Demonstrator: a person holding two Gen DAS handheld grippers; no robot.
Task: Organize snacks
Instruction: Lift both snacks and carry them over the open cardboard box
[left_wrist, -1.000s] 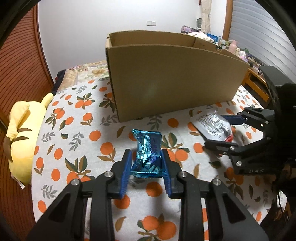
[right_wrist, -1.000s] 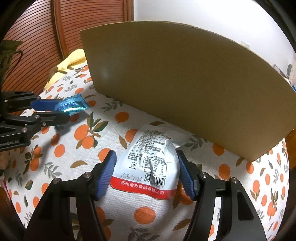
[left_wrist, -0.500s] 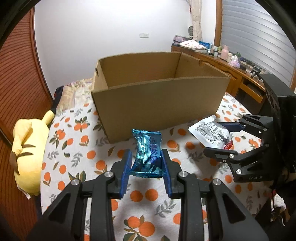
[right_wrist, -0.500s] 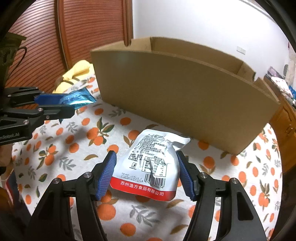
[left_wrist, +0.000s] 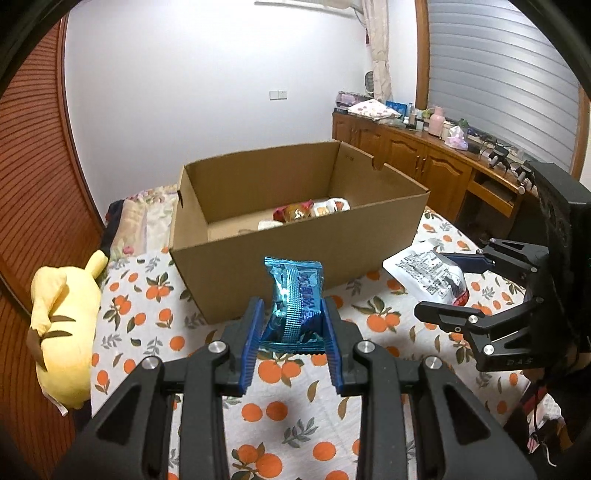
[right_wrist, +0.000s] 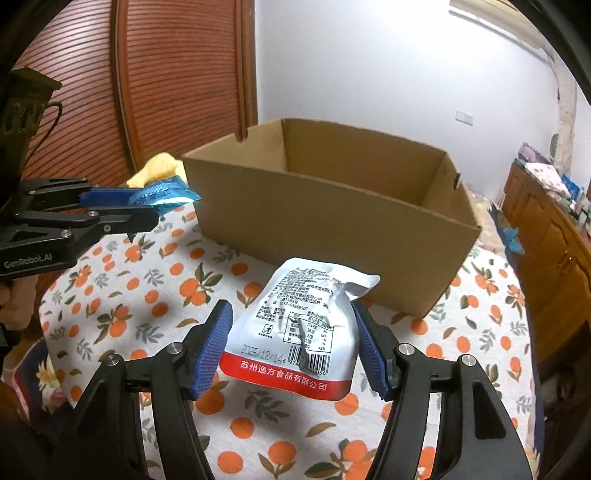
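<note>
My left gripper (left_wrist: 291, 325) is shut on a shiny blue snack packet (left_wrist: 295, 299) and holds it above the table, in front of the open cardboard box (left_wrist: 295, 243). My right gripper (right_wrist: 291, 343) is shut on a white snack pouch with a red bottom band (right_wrist: 299, 328), also lifted, near the box's front wall (right_wrist: 332, 221). Each gripper shows in the other's view: the right one with the pouch (left_wrist: 432, 273), the left one with the blue packet (right_wrist: 162, 194). Several snacks (left_wrist: 310, 212) lie inside the box at its far right.
The table carries an orange-print cloth (left_wrist: 155, 332). A yellow plush toy (left_wrist: 62, 325) lies at its left edge. A wooden sideboard with clutter (left_wrist: 443, 155) stands at the right wall. A wooden slatted door (right_wrist: 166, 92) is behind the box.
Both grippers have risen with their packets, so the views now look down over the box rim into its inside. Both grips are unchanged.
</note>
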